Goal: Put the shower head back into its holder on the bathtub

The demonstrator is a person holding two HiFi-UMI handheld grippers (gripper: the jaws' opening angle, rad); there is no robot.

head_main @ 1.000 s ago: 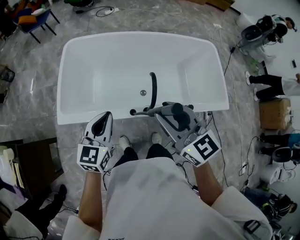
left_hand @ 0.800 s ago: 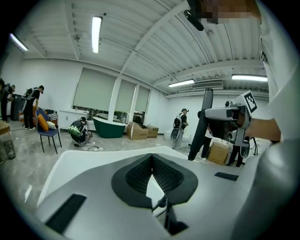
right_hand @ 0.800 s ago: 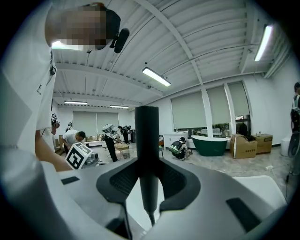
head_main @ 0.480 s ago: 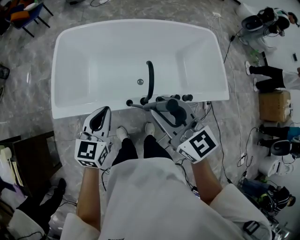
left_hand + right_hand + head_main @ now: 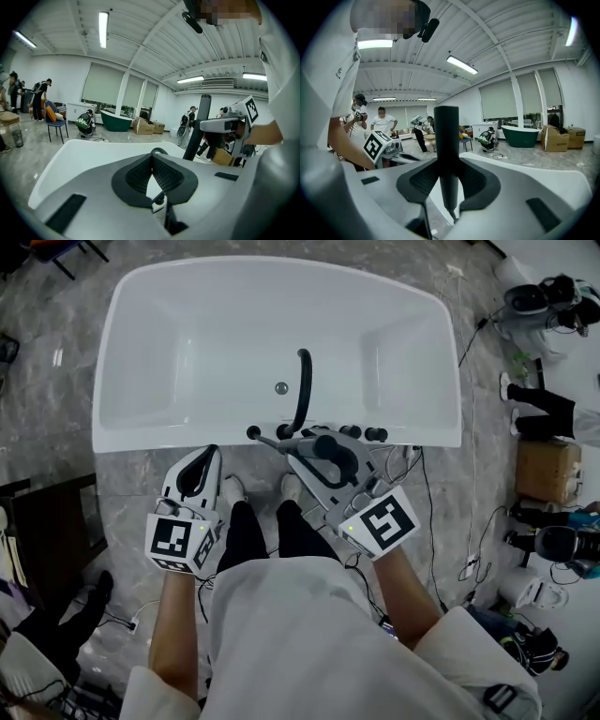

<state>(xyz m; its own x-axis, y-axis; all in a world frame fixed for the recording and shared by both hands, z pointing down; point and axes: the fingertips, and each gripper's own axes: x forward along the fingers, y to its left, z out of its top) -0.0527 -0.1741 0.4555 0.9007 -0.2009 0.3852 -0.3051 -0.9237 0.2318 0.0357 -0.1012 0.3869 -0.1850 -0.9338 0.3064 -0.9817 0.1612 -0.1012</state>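
The white bathtub (image 5: 169, 439) fills the top of the head view, with a curved black spout (image 5: 303, 390) and a row of dark fittings (image 5: 364, 433) on its near rim. I cannot tell which fitting is the holder. My right gripper (image 5: 314, 452) hangs over that rim, shut on the dark shower head (image 5: 281, 441). In the right gripper view the shower head (image 5: 448, 154) stands upright between the pads. My left gripper (image 5: 197, 474) is just short of the rim to the left, shut and empty, its pads (image 5: 161, 176) meeting at the tips.
The person's feet (image 5: 234, 491) stand right against the tub. Cables (image 5: 427, 512) trail over the marble floor at the right, near a cardboard box (image 5: 542, 470). A dark cabinet (image 5: 47, 531) stands at the left. Other people and a green tub (image 5: 525, 133) are far off.
Both grippers have sunk. The right one has brought the shower head down toward the fittings on the near rim. The head view has shifted, so the tub sits higher in the picture.
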